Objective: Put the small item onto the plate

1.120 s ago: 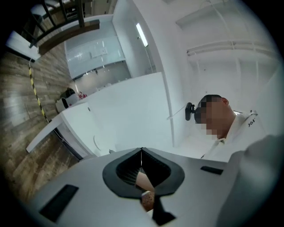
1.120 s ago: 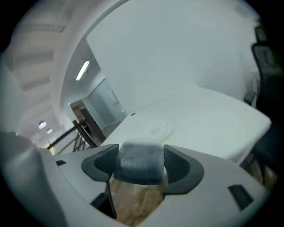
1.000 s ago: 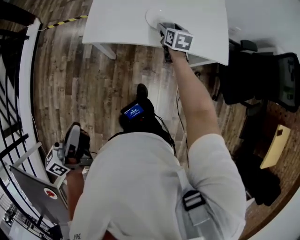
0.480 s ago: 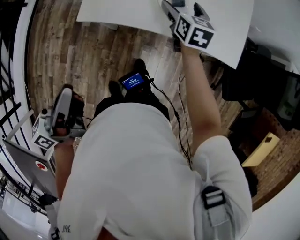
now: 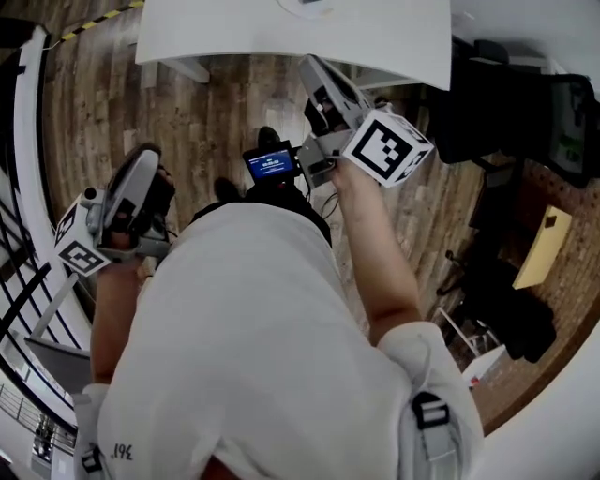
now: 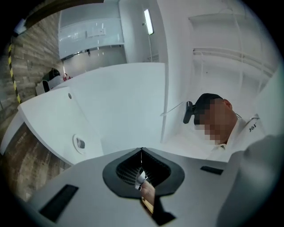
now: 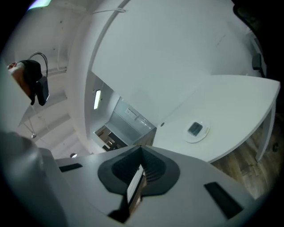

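Observation:
A small dark grey item (image 7: 195,129) lies on a round white plate (image 7: 202,135) on the white table (image 7: 235,106); the left gripper view also shows the item (image 6: 80,143) on the plate (image 6: 74,144). In the head view the plate (image 5: 305,6) just shows at the top edge. My right gripper (image 5: 314,70) hangs over the floor in front of the table, well back from the plate, jaws shut and empty (image 7: 142,150). My left gripper (image 5: 148,159) is held up at the left, also shut with nothing in it (image 6: 141,151).
The person's white-shirted back fills the lower head view. A device with a blue screen (image 5: 272,166) sits at the waist. Black office chairs (image 5: 497,103) and a yellow object (image 5: 544,248) stand at right; a railing (image 5: 28,187) runs along the left. The floor is wood planks.
My right gripper has drawn back from the plate on the table toward the body. The left gripper has risen at the left.

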`<action>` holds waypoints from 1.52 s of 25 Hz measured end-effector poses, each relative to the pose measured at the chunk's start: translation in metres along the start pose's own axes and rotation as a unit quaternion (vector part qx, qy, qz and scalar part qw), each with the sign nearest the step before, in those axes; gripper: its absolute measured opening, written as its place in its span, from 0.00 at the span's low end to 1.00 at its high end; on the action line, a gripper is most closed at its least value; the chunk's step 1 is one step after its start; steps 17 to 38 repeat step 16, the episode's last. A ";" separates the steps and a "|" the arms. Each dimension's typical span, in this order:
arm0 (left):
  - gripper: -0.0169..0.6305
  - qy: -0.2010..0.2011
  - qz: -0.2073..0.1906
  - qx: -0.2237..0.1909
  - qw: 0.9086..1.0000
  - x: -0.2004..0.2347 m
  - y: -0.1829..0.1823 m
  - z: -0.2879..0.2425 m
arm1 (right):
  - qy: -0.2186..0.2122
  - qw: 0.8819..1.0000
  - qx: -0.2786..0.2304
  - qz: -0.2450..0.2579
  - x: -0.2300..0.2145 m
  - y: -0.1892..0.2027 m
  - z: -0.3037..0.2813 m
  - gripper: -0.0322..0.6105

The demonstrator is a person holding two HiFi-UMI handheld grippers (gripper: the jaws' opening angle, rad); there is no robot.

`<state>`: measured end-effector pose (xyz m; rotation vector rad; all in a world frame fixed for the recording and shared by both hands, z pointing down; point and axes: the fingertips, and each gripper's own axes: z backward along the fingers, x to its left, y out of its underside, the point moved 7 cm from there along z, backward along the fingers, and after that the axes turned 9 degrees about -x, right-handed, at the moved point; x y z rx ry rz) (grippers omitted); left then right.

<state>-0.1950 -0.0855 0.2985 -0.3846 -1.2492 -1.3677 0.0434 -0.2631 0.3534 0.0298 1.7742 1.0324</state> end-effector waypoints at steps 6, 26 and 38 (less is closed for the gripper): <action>0.04 0.029 0.015 0.010 0.999 -0.028 0.011 0.064 | -0.038 0.997 -0.061 0.037 0.089 0.013 0.053 0.05; 0.04 0.036 0.040 -0.002 0.999 -0.057 0.037 0.152 | -0.016 0.994 -0.090 0.064 0.131 0.058 0.133 0.05; 0.04 0.036 0.040 -0.002 0.999 -0.057 0.037 0.152 | -0.016 0.994 -0.090 0.064 0.131 0.058 0.133 0.05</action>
